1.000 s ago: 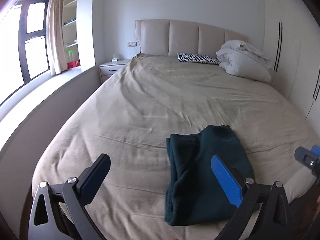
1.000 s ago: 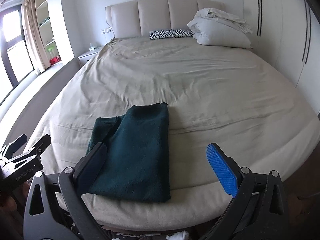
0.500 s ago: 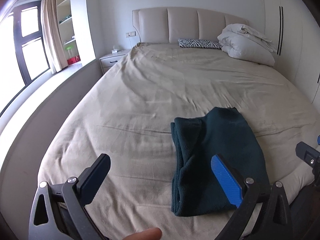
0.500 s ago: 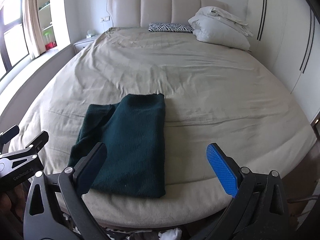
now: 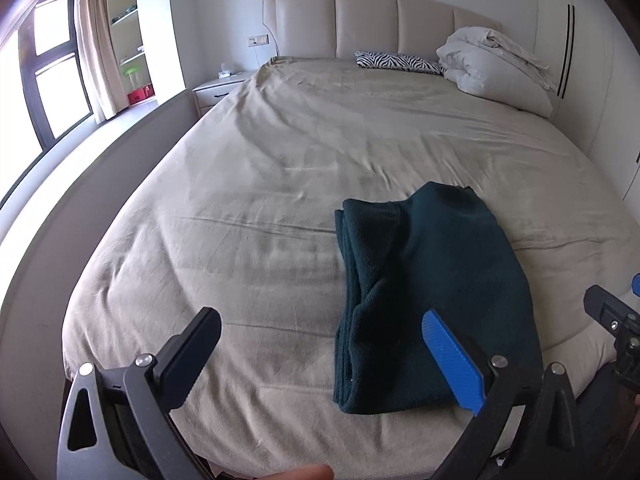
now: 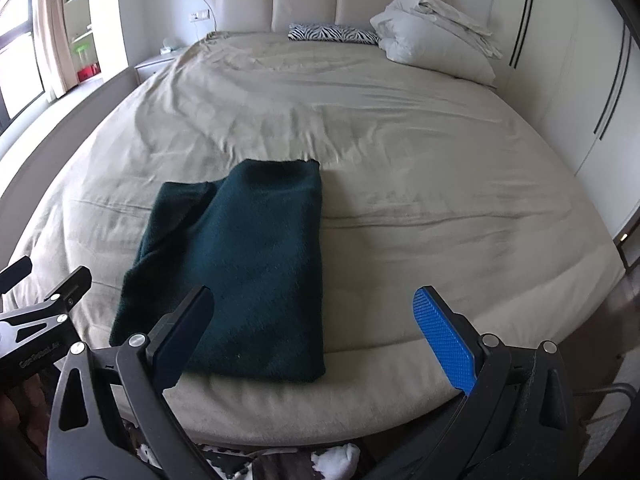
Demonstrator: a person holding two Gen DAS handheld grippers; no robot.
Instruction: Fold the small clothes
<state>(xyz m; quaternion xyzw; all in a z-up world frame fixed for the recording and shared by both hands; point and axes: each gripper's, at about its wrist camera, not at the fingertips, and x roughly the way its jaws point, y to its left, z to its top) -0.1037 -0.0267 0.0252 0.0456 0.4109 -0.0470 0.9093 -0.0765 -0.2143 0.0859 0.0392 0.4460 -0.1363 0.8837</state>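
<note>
Looking along the left tongs (image 5: pixel 322 348), spread wide and holding nothing, I'm seeing the folded dark green garment (image 5: pixel 436 292) lying ahead and to their right on the bed (image 5: pixel 260 184), its long axis running toward the headboard, layered edges showing. Looking along the right tongs (image 6: pixel 312 316), likewise spread, it's lying ahead-left, nearer, overlapping the mattress edge.

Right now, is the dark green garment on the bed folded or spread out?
Folded. The dark green garment lies as a compact rectangle near the foot of the bed, with stacked layers showing along its left edge.
</note>
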